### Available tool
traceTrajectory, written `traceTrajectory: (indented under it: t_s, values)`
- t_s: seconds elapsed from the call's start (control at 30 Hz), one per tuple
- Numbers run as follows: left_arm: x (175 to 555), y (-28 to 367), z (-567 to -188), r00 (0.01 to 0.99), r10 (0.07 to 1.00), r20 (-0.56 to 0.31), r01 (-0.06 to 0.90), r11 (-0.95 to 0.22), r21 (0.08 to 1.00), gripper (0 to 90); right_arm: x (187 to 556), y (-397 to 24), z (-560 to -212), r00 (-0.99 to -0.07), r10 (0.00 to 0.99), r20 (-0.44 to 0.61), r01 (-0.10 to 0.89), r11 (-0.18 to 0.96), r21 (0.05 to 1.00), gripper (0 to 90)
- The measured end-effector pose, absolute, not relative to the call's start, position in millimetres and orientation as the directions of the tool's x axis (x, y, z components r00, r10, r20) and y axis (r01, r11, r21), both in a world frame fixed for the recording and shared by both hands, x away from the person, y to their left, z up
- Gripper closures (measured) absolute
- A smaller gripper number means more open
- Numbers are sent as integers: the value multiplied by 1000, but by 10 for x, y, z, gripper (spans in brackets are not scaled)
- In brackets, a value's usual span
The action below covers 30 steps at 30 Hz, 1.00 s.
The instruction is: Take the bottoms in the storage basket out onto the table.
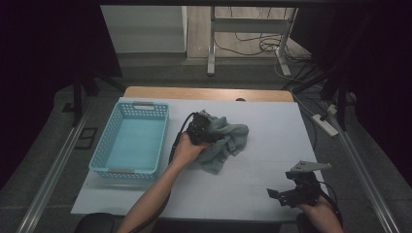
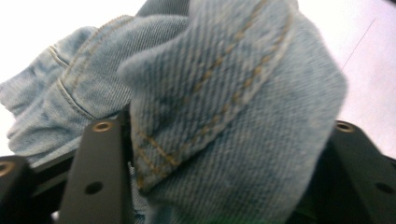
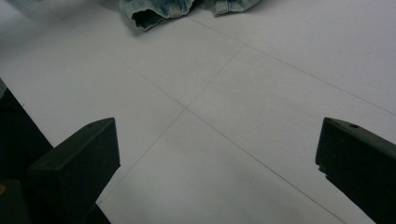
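We read the garment point(image 2: 224, 93) as pale blue denim: coarse twill weave, matt, with tan double topstitching along its seams. In the high view it lies crumpled point(image 1: 226, 141) just right of the basket point(image 1: 130, 145), soft and wrinkled. The basket looks like light blue plastic, perforated lattice walls, smooth floor, slight sheen. The counter point(image 3: 261, 84) is a white matt sheet, smooth, with thin seam lines; a bare wood strip point(image 1: 209, 93) shows along its far edge beyond the basket. Left claw point(image 2: 219, 154): black matt plastic jaws with brass-coloured inserts. Right claw point(image 3: 217, 154): same black matt finish, flat faces, one chipped edge. It carries a grey matt plate point(image 1: 307, 166).
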<state>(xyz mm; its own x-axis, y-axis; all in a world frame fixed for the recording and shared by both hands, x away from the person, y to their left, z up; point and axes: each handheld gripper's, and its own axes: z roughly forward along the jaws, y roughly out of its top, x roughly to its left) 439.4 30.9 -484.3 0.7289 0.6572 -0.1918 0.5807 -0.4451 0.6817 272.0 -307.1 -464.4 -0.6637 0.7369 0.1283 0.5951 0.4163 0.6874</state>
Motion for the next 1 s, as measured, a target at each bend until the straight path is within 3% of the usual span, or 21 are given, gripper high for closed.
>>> traceTrajectory:
  t_s: [0.17, 0.43, 1.0]
  values:
    - [4418, 297, -4906, 731, 652, -204, 595, -462, 657, 311, 2722, -3069, -4645, -665, 736, 127, 597, 421, 683, 1]
    - [4422, 316, -4976, 743, 634, -214, 589, -468, 659, 233, 2724, -3067, -4647, -664, 737, 127, 598, 420, 683, 1]
    - [4409, 331, -4974, 751, 624, -218, 582, -468, 665, 153, 2724, -3068, -4648, -667, 734, 130, 597, 422, 683, 0]
